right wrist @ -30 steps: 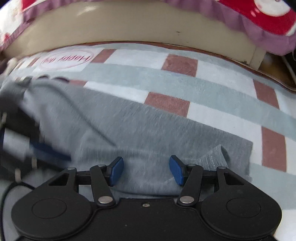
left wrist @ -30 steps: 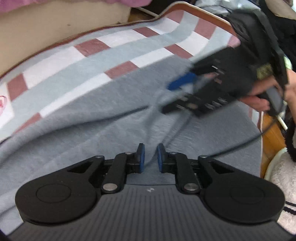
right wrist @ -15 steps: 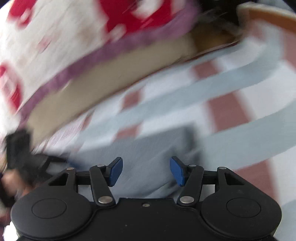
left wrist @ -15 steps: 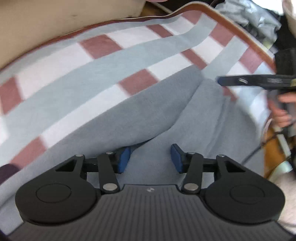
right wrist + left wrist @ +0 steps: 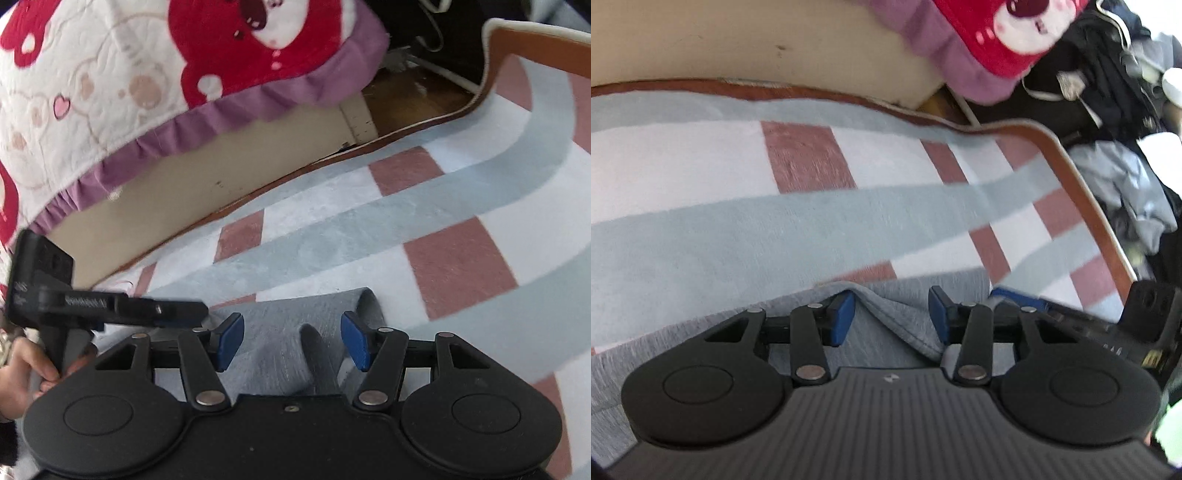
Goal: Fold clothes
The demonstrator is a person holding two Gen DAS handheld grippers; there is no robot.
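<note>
1. One grey garment [image 5: 894, 314] lies on the striped, checked rug [image 5: 738, 229], its folded edge bunched between both tools.
2. Two grippers: the left gripper [image 5: 892, 319] has its jaws spread, cloth lying loose between them.
3. The right gripper [image 5: 293, 341] is likewise parted, gripping nothing.
4. One red-and-white quilt [image 5: 110, 74] hangs behind.

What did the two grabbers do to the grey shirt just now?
The left gripper was nearly shut on the grey shirt a second ago; its jaws have opened and a folded edge now lies loose between them. Both grippers swung toward the rug's corner and sit side by side. The right gripper stayed open, and the shirt stayed on the rug.
</note>
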